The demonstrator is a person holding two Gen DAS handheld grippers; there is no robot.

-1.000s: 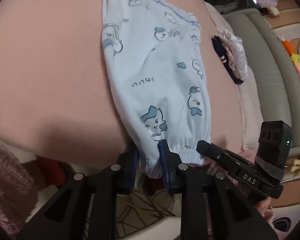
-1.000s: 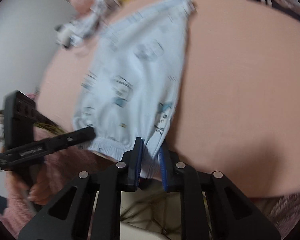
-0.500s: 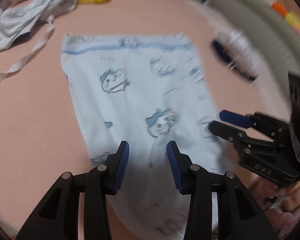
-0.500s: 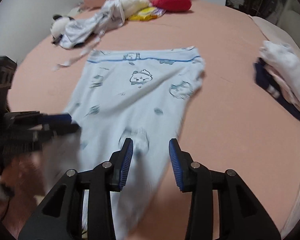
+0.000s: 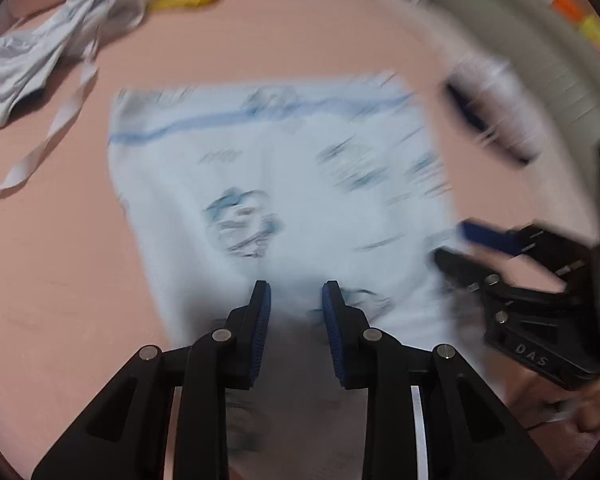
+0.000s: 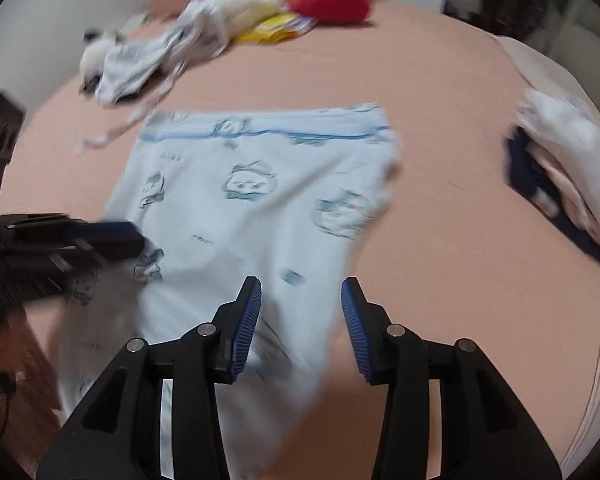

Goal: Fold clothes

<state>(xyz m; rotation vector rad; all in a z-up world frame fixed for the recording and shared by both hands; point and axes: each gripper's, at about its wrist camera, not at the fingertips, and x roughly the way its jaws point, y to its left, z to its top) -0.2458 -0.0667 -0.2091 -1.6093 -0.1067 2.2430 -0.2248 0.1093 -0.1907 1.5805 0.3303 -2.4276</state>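
Light blue pajama pants (image 6: 260, 200) with cartoon prints lie flat on the pink bed (image 6: 440, 140), the blue-striped waistband (image 5: 260, 116) on the far side. My left gripper (image 5: 295, 292) hovers over the lower part of the pants; its jaws are closing, a gap still shows between the pads, and the blur hides whether any cloth is between them. My right gripper (image 6: 300, 292) hangs over the pants' right edge, its jaws opening and gripping nothing. Each gripper shows in the other's view: the right gripper (image 5: 460, 240) at the right, the left gripper (image 6: 100, 236) at the left.
A heap of grey-white clothes (image 6: 152, 60) lies at the far left with a red plush (image 6: 332, 2) and a yellow item (image 6: 276, 30) behind it. A folded stack of clothes (image 6: 560, 184) sits at the bed's right edge. A person's hand (image 5: 560, 412) holds the right gripper.
A second ago both grippers were shut on the leg cuffs at the bed's near edge. Both have let go and moved over the pants toward the waistband; left jaws narrowed, right widened.
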